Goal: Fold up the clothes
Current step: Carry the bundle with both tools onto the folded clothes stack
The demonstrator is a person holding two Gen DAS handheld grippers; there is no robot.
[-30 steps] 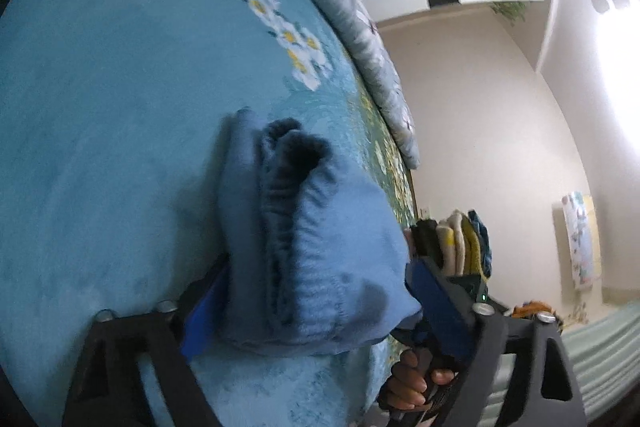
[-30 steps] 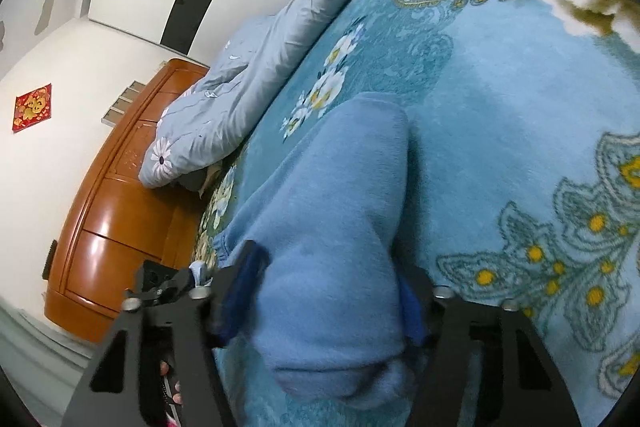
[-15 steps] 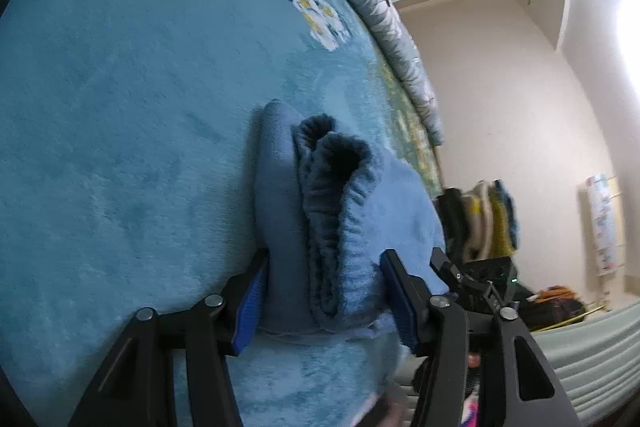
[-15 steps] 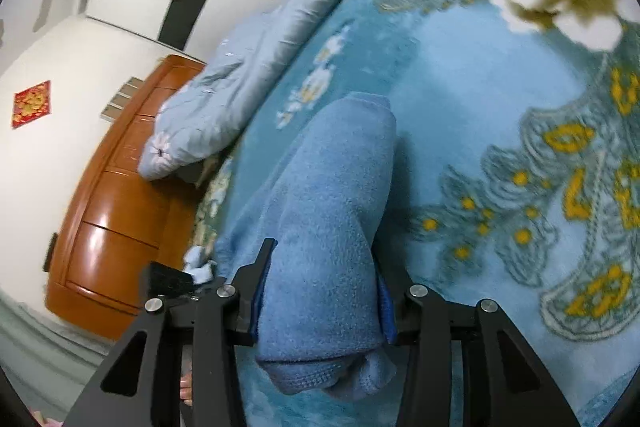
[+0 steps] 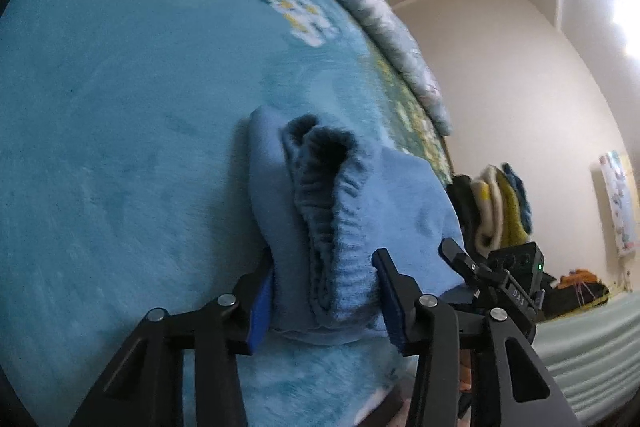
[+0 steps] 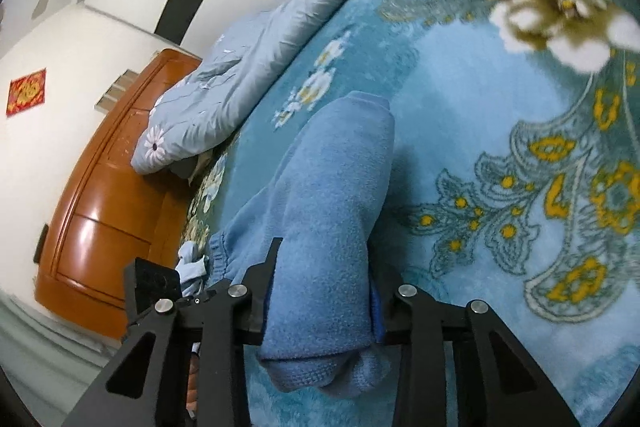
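Left hand-held gripper [image 5: 324, 301] is clamped on the ribbed-waistband end of the blue fleece garment [image 5: 352, 211], layers bunched between its pads, down on the teal floral blanket [image 5: 120, 107] covering the bed. Over on the right, the right hand-held gripper [image 6: 320, 301] is pinched on the other end of that garment [image 6: 332, 195], a thick folded bundle lying on the blanket [image 6: 500, 131]. Looks folded several times over; I'd say setting down and releasing remain.

The left tongs [image 5: 324, 301] pinch a folded light-blue fleece garment with a ribbed hem [image 5: 340, 223], lying on the teal plush flower-printed bed blanket [image 5: 120, 131].
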